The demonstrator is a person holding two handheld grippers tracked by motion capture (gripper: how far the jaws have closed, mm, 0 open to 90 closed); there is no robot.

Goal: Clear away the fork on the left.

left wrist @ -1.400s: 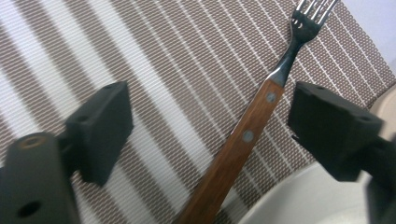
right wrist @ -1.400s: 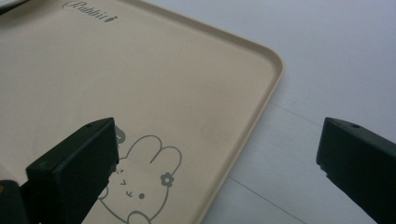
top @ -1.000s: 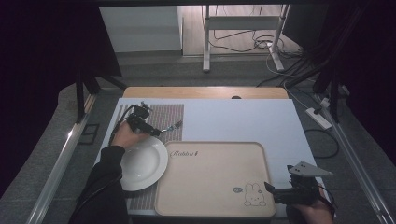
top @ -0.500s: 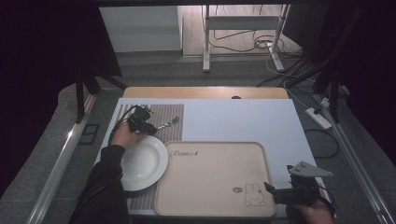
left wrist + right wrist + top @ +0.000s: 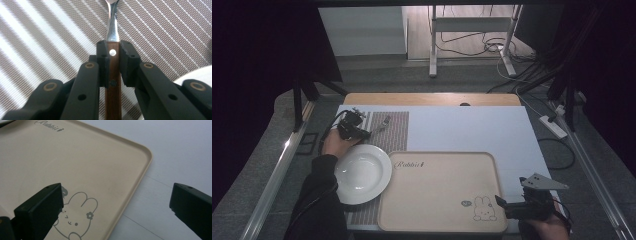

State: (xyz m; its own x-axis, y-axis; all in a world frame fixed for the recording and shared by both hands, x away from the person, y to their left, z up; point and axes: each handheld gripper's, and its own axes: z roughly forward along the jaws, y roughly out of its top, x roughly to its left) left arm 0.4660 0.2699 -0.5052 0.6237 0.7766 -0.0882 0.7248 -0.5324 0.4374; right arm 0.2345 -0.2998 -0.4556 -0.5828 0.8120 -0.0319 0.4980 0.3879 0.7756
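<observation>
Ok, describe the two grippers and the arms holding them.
Both grippers are black. The left gripper has blocky fingers on linkage arms with brass-coloured pivot pins, and a black cable trails from it. The right gripper carries a grey three-cornered plate on top. The person's left arm wears a dark sleeve.

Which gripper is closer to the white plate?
Left. The left hand-held gripper is just beyond the plate, shut on a fork. The right hand-held gripper is across the tray.

White-topped table (image 5: 462,127), striped placemat (image 5: 394,127) at left, beige tray (image 5: 439,192) beside it
</observation>
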